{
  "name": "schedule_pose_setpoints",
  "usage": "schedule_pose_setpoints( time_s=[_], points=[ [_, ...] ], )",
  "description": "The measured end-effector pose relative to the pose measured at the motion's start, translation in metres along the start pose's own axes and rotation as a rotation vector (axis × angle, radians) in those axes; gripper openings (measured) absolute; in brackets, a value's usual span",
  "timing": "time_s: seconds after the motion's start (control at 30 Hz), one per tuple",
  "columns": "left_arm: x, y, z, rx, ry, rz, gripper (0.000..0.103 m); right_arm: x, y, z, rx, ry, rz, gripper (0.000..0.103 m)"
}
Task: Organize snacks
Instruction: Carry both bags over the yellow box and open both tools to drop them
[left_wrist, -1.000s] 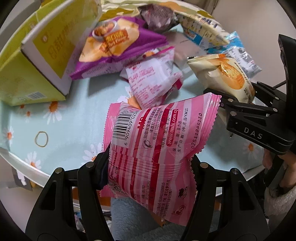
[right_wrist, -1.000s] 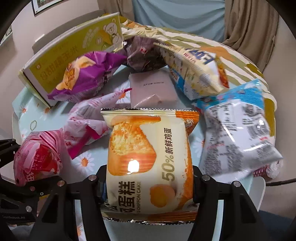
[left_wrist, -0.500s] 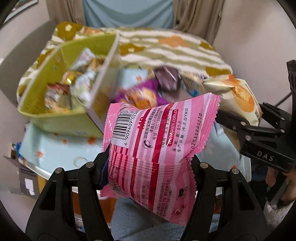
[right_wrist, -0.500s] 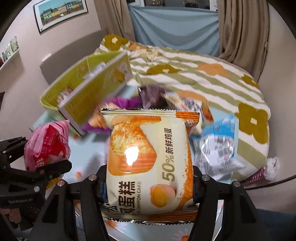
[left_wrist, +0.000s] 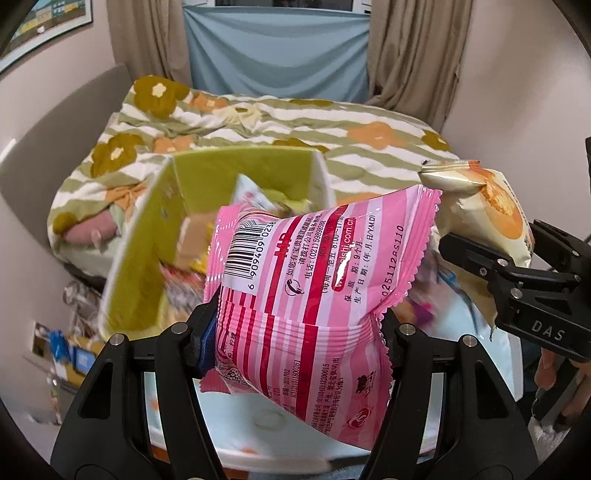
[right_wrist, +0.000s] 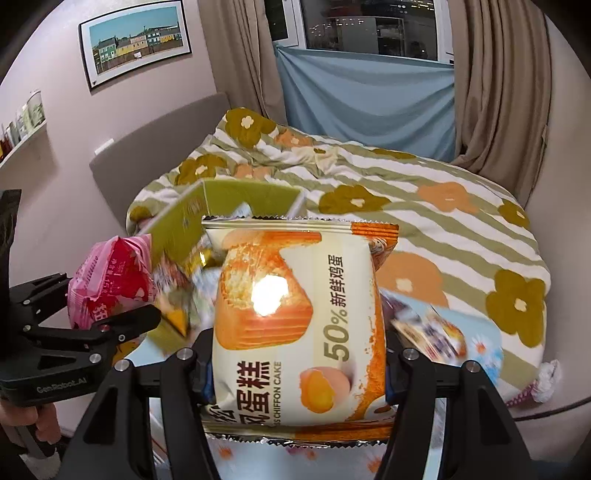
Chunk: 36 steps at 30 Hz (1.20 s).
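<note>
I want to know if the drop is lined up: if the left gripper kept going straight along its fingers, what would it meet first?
Probably the open yellow-green box, with the left gripper carrying the pink snack packet; depth is unclear.

Flowery striped duvet (right_wrist: 424, 206) on the bed, blue cloth (right_wrist: 369, 99) over the window, framed picture (right_wrist: 135, 40) on the wall.

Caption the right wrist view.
Right gripper holds a chiffon cake packet before the green box.

"50%" and "CHIFFON CAKE" on cream cake packet (right_wrist: 299, 314), "DAS" on right gripper (left_wrist: 491, 254), barcode on pink packet (left_wrist: 306, 295)
</note>
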<state>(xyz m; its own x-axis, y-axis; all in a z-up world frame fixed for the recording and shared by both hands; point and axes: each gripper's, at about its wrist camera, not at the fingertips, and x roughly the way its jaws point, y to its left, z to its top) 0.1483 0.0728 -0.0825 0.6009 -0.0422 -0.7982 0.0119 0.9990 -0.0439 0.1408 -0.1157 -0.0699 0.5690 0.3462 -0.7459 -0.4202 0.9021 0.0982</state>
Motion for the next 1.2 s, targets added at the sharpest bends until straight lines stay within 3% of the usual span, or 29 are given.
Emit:
schedule_pose_setpoints(
  time_s=[0.33, 0.57, 0.63, 0.7, 0.93, 1.2],
  points=[
    [0.081, 0.101, 0.084, 0.045, 0.059, -0.051, 0.062, 0.079, 0.048, 0.071, 0.092, 0.015, -0.034, 0.058],
    [0.153, 0.121, 0.104, 0.083, 0.170, -0.105, 0.064, 0.121, 0.058, 0.088, 0.154, 0.053, -0.084, 0.058],
    [0.165, 0.121, 0.104, 0.079, 0.205, -0.123, 0.072, 0.129, 0.058, 0.089, 0.178, 0.064, -0.094, 0.058],
    [0.168, 0.122, 0.102, 0.062, 0.202, -0.152, 0.103, 0.133, 0.058, 0.089, 0.195, 0.069, -0.103, 0.058],
    [0.151, 0.125, 0.089, 0.056, 0.165, -0.157, 0.103, 0.141, 0.057, 0.087, 0.225, 0.103, -0.108, 0.058],
    [0.113, 0.142, 0.073, -0.002, 0.138, -0.101, 0.103, 0.139, 0.062, 0.094, 0.218, 0.092, -0.036, 0.058]
  ],
)
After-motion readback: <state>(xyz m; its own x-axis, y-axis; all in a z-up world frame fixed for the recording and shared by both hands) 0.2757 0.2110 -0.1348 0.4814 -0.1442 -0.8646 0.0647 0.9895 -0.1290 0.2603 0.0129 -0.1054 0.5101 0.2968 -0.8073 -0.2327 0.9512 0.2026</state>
